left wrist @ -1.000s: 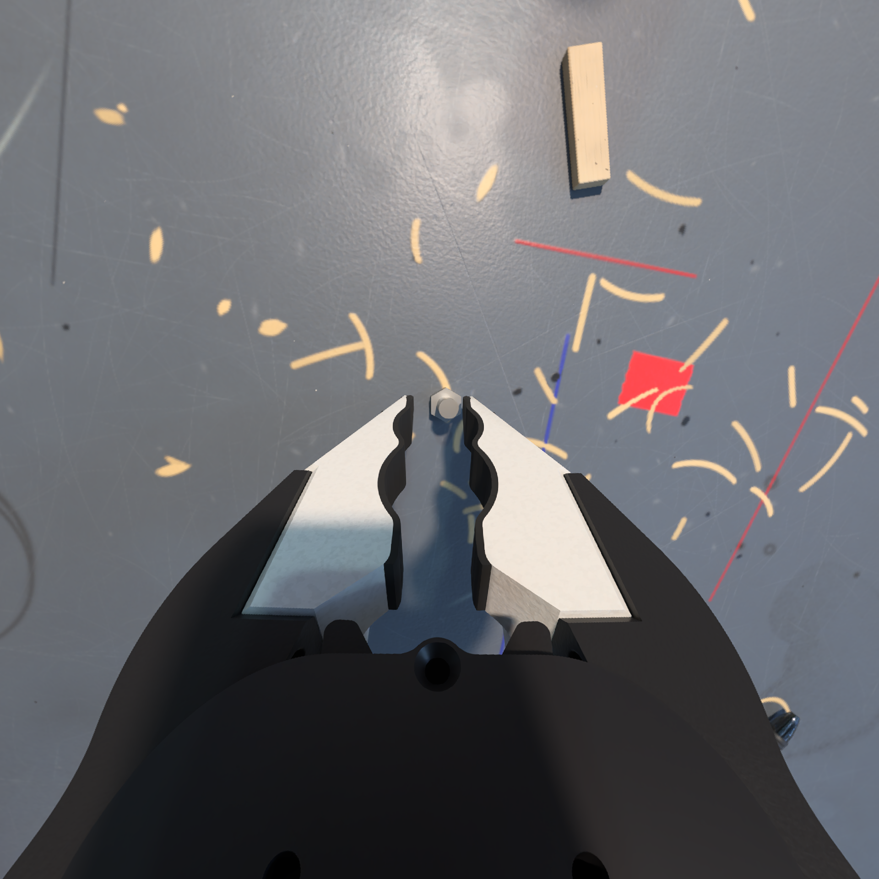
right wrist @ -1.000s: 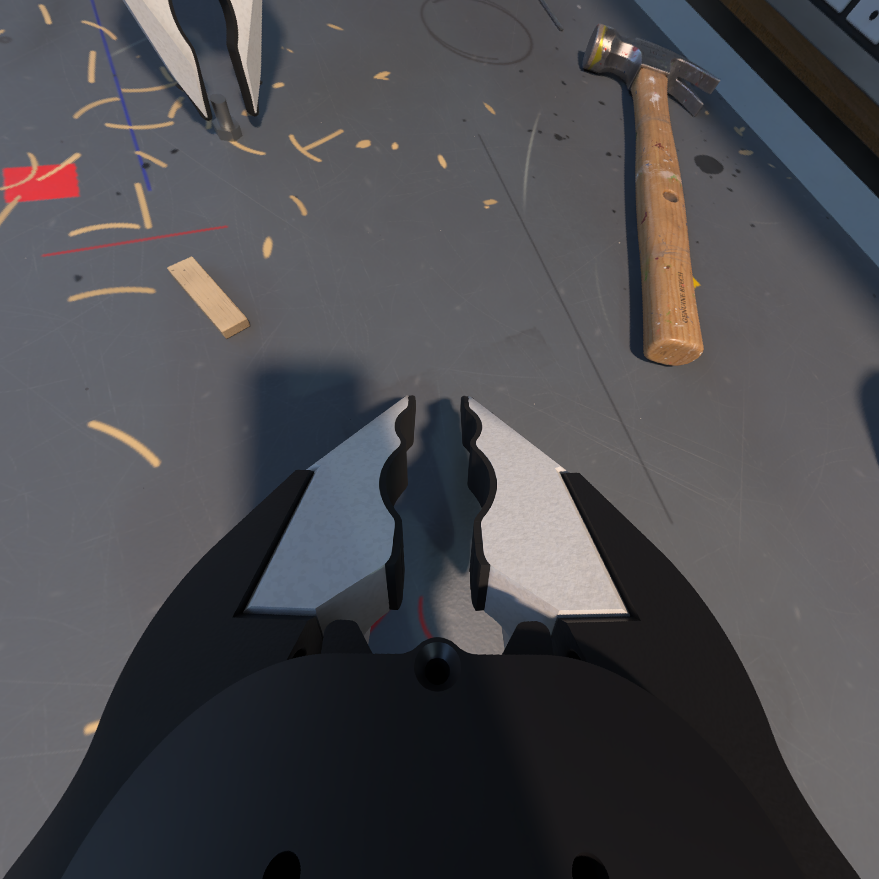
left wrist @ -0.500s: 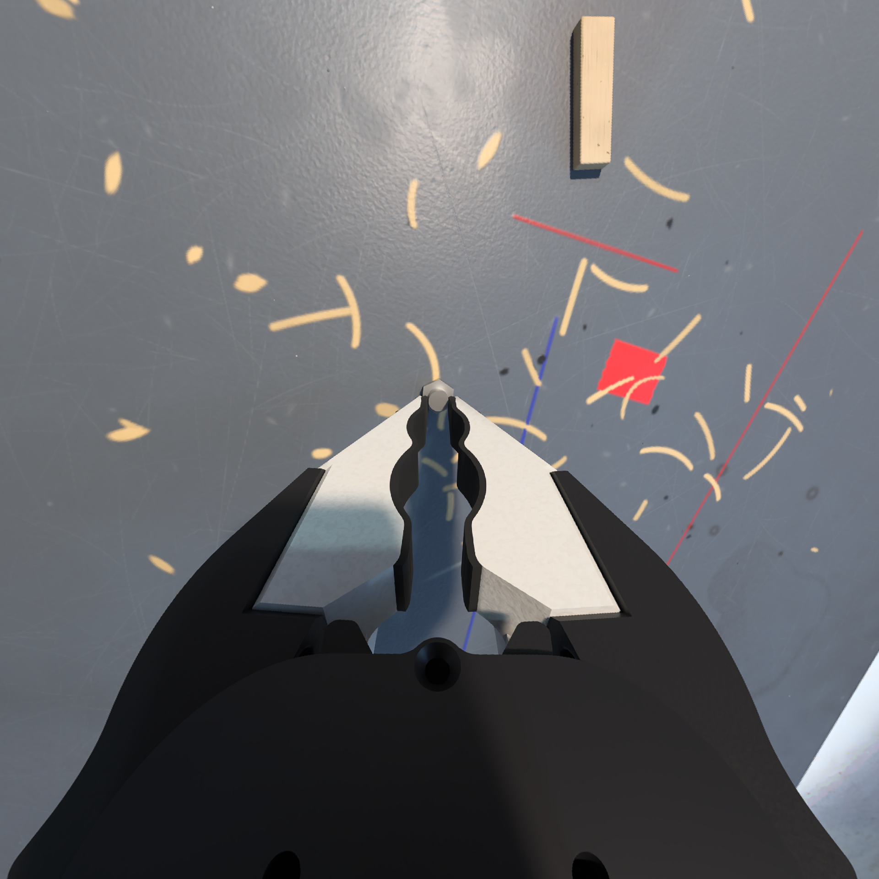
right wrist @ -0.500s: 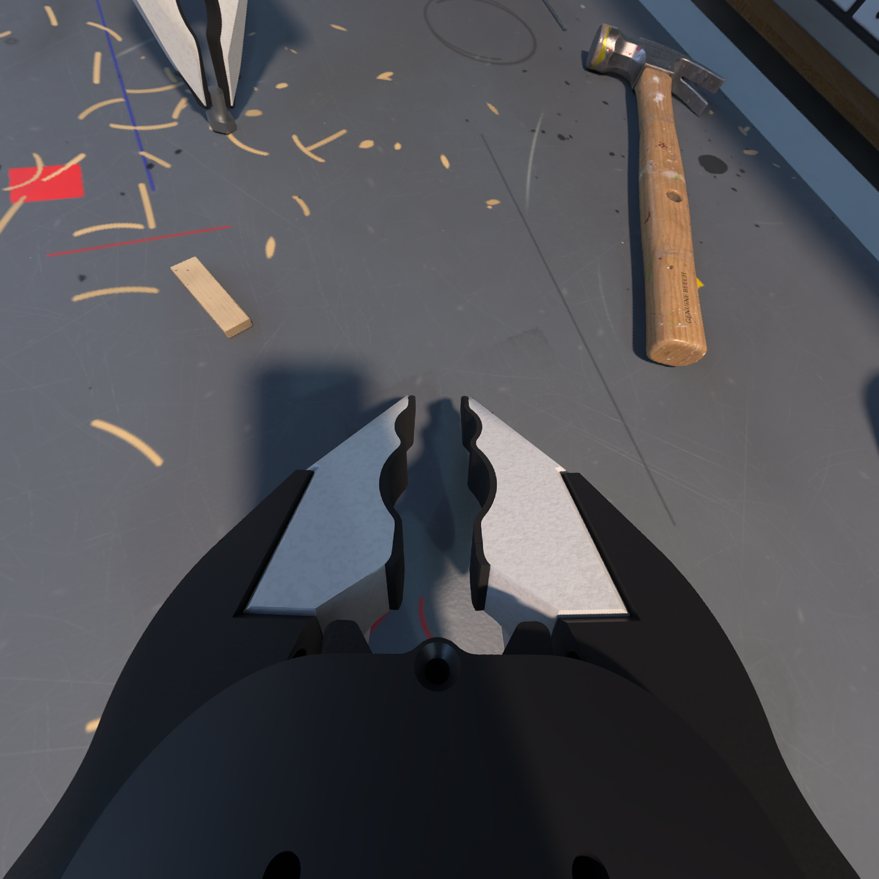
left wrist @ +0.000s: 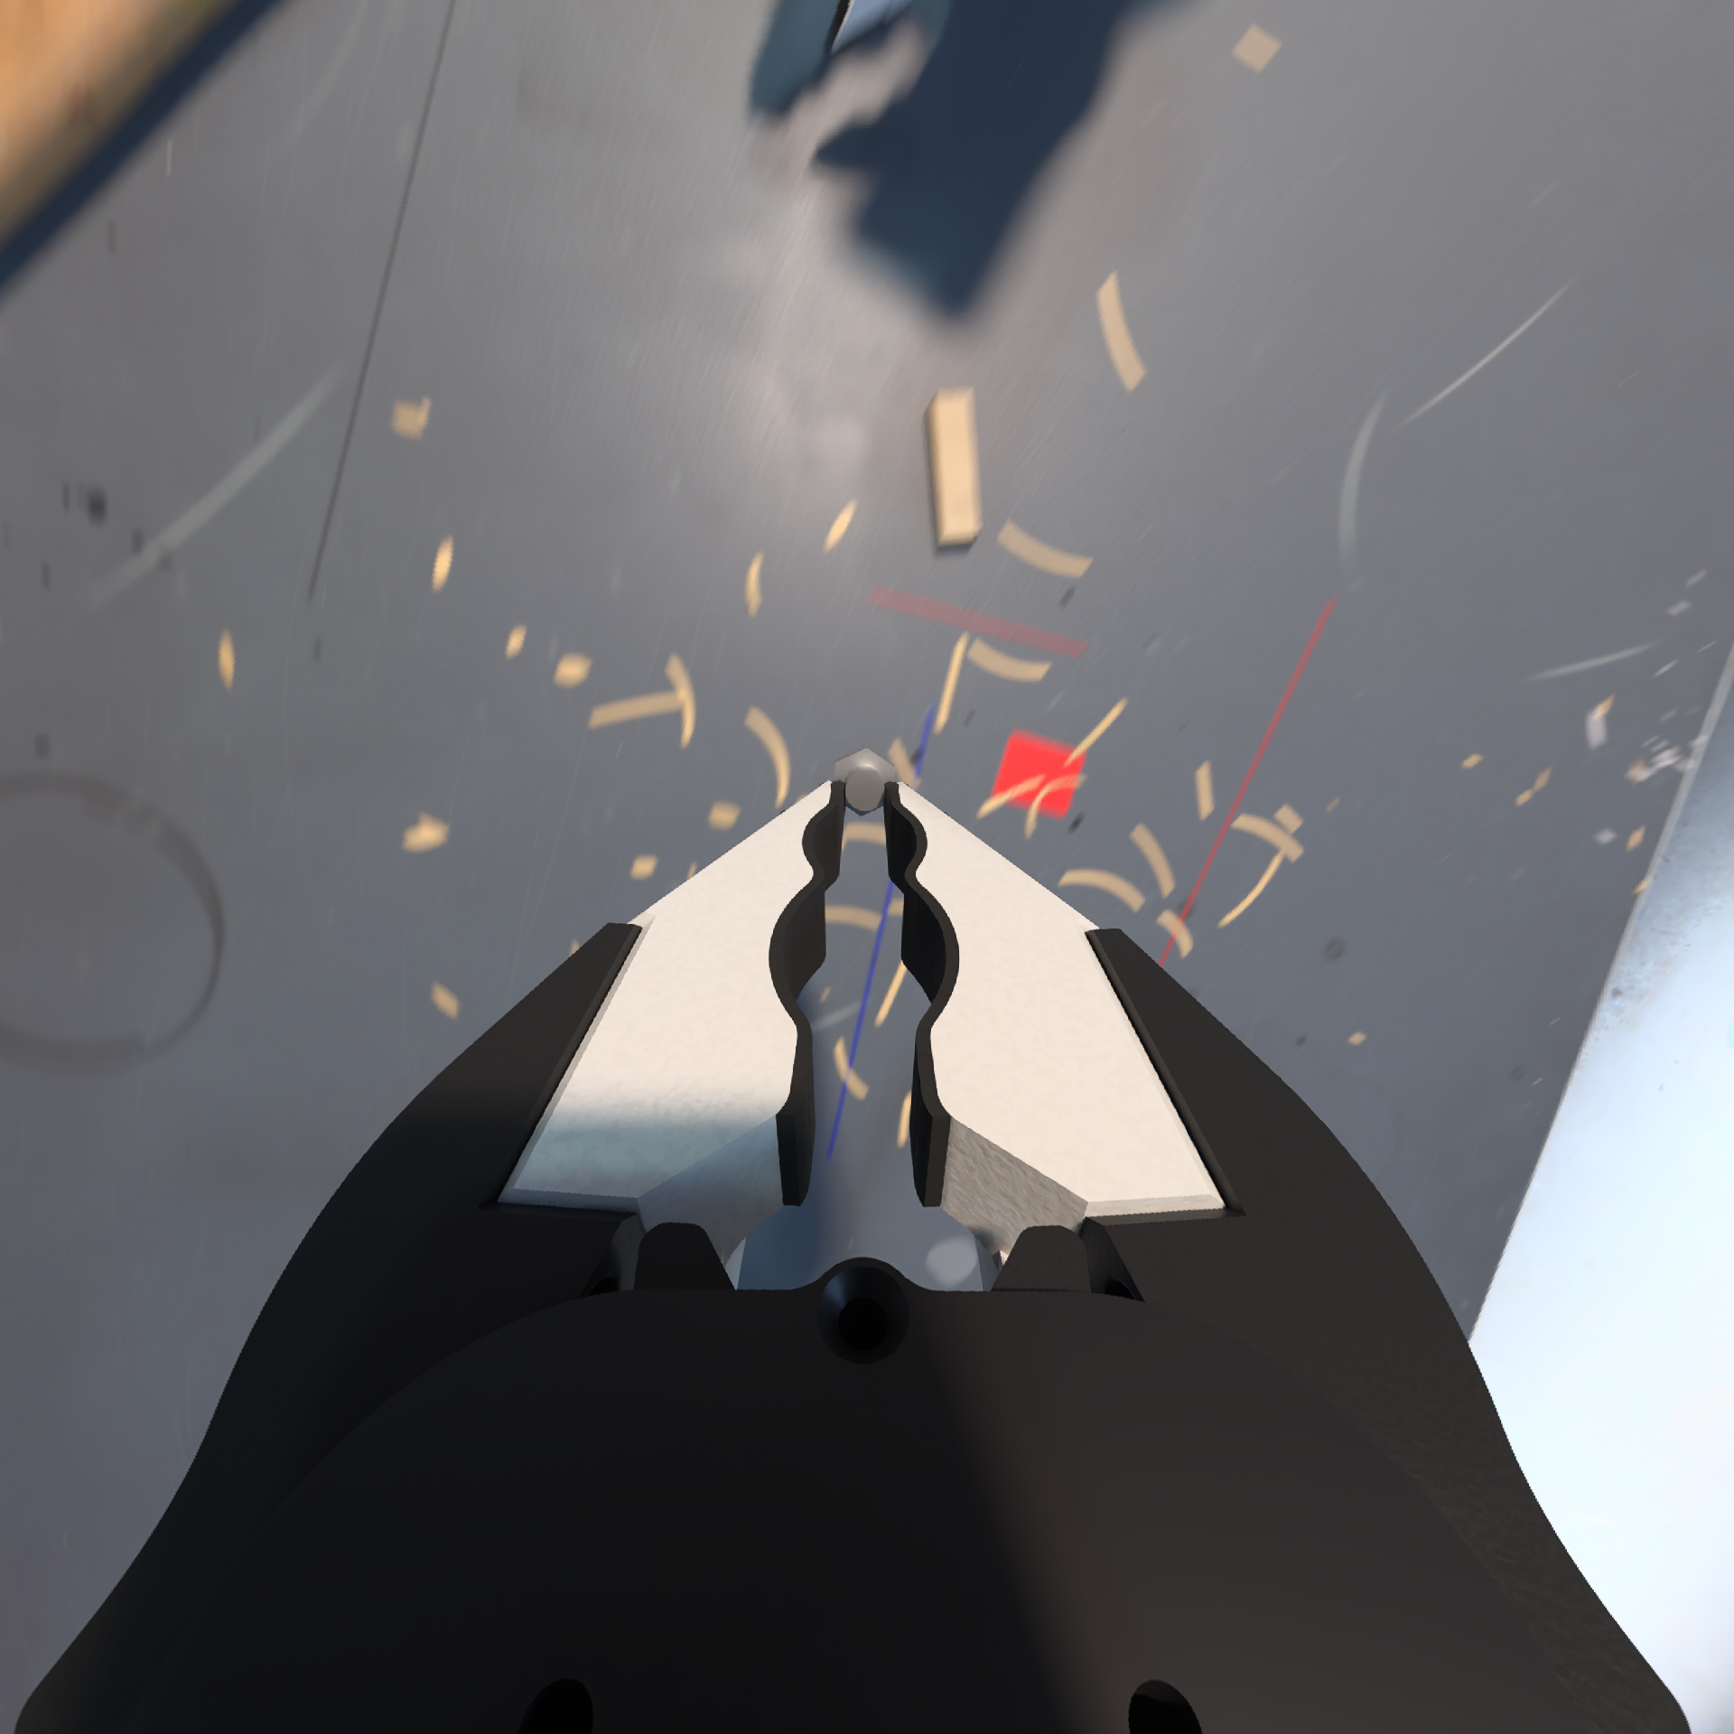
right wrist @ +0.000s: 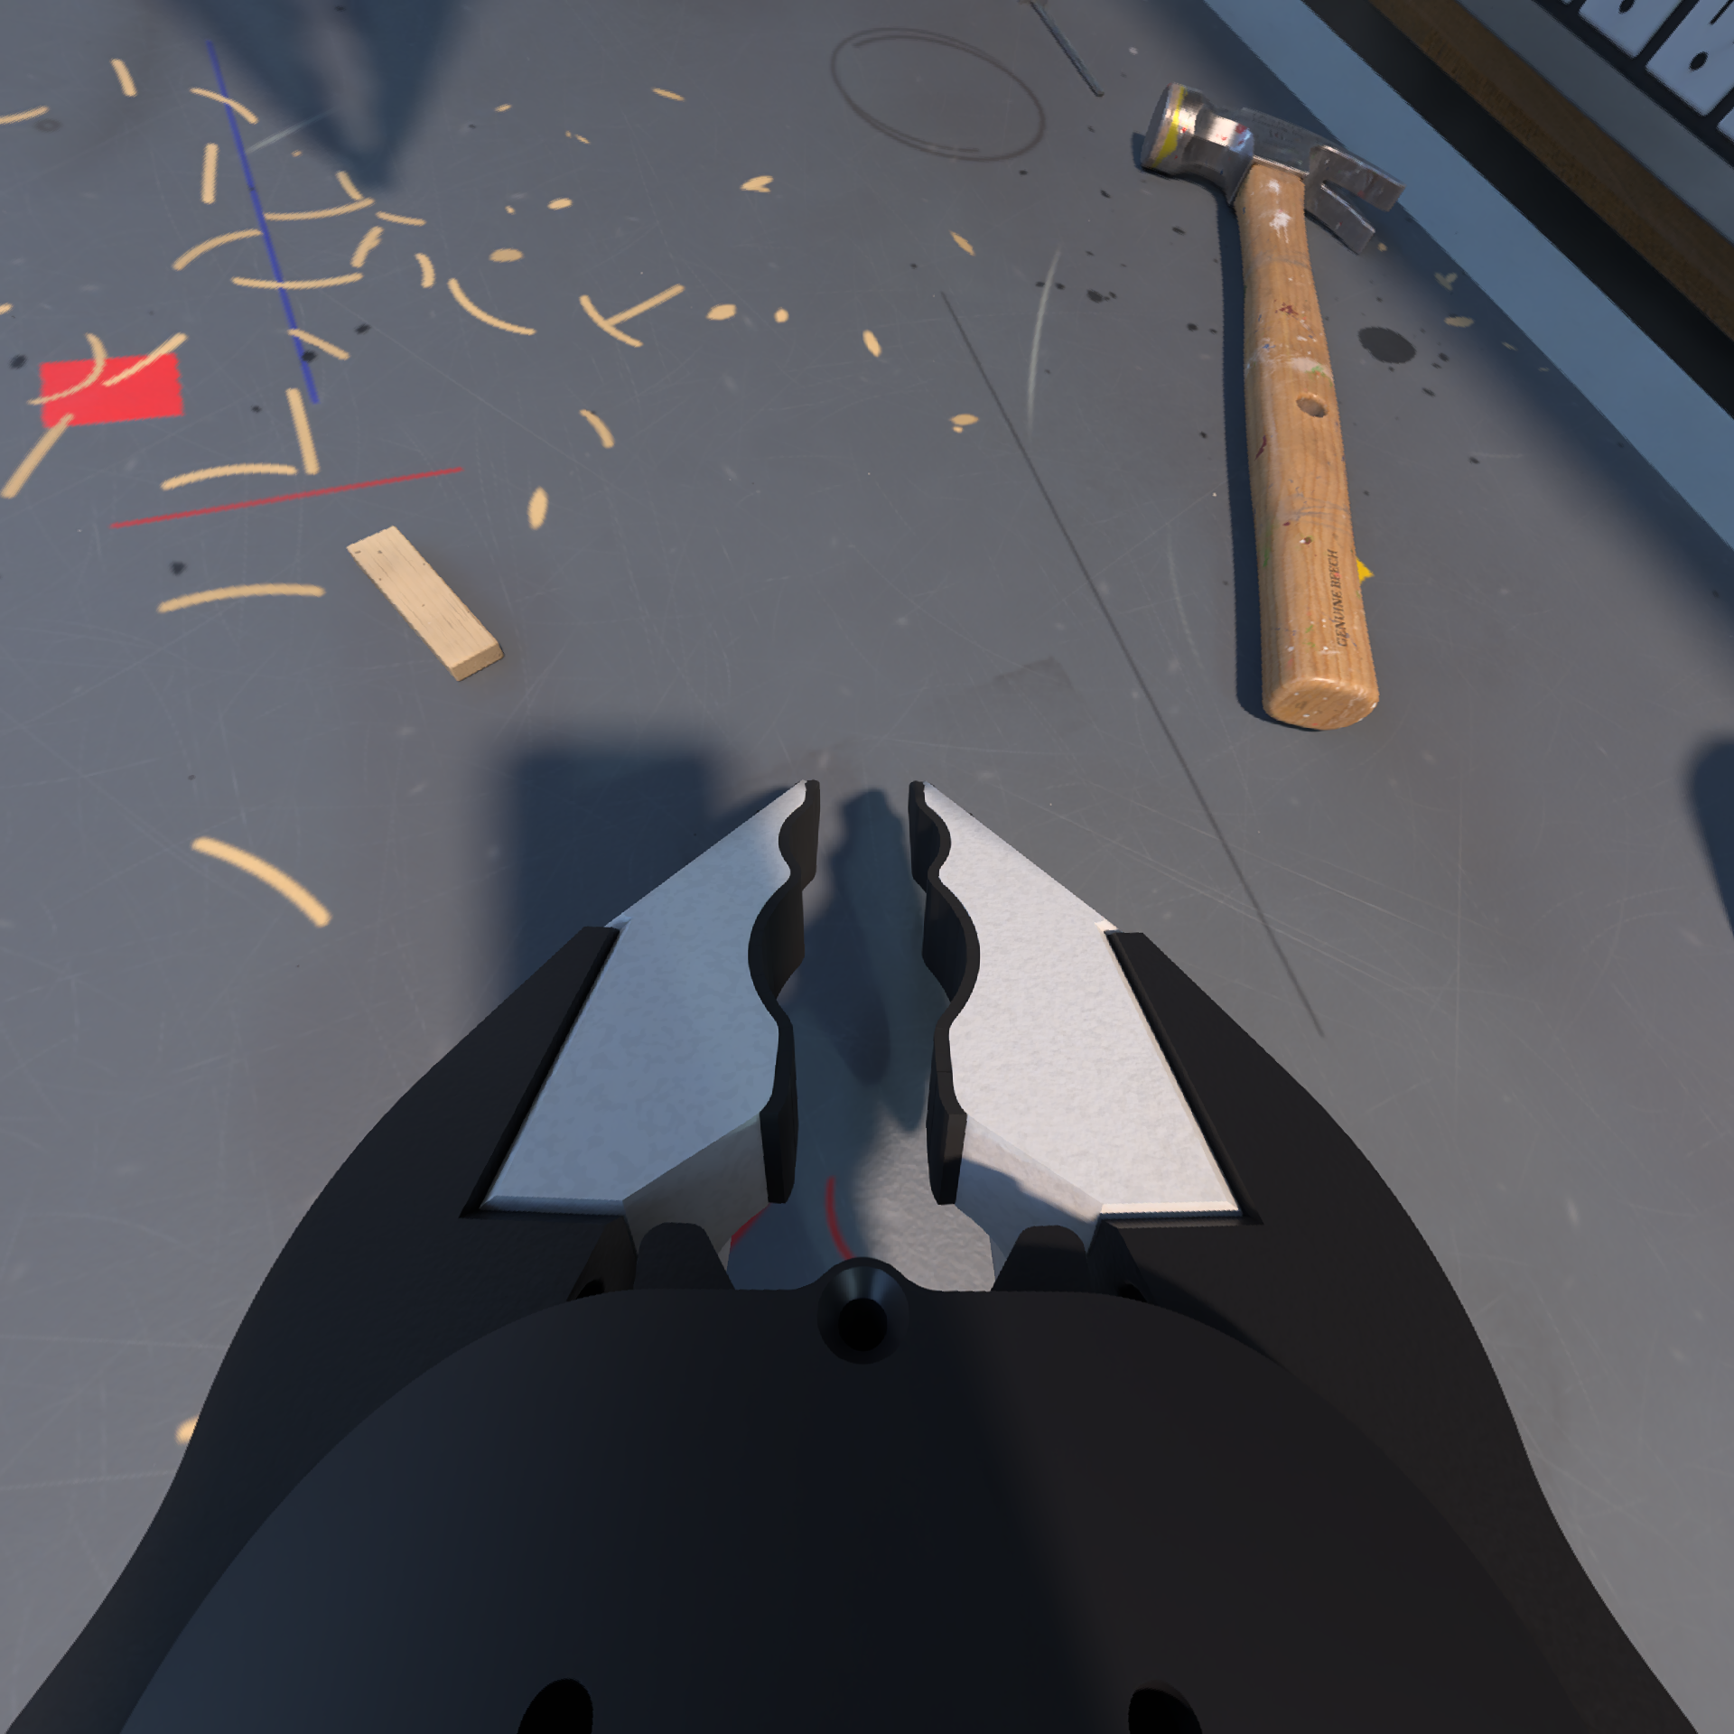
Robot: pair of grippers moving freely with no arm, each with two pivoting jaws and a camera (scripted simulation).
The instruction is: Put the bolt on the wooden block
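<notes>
My left gripper (left wrist: 862,793) is shut on the grey hex-head bolt (left wrist: 862,777), pinched at the fingertips and lifted well above the grey bench. The pale wooden block (left wrist: 953,466) lies flat on the bench ahead of it, a little to the right. The same wooden block (right wrist: 424,600) shows in the right wrist view, ahead to the left. My right gripper (right wrist: 863,798) is open and empty, low over bare bench. The left gripper is out of the right wrist view; only its shadow shows at the top left.
A hammer (right wrist: 1295,450) with a wooden handle lies at the right of the right wrist view. A red square patch (right wrist: 111,389) (left wrist: 1040,771) and several wood shavings are scattered around the block. The bench edge (left wrist: 1614,985) runs along the right of the left wrist view.
My left gripper has closed on the bolt and risen with it, leaving the right wrist view. The block now looks smaller and farther. The right gripper has not moved.
</notes>
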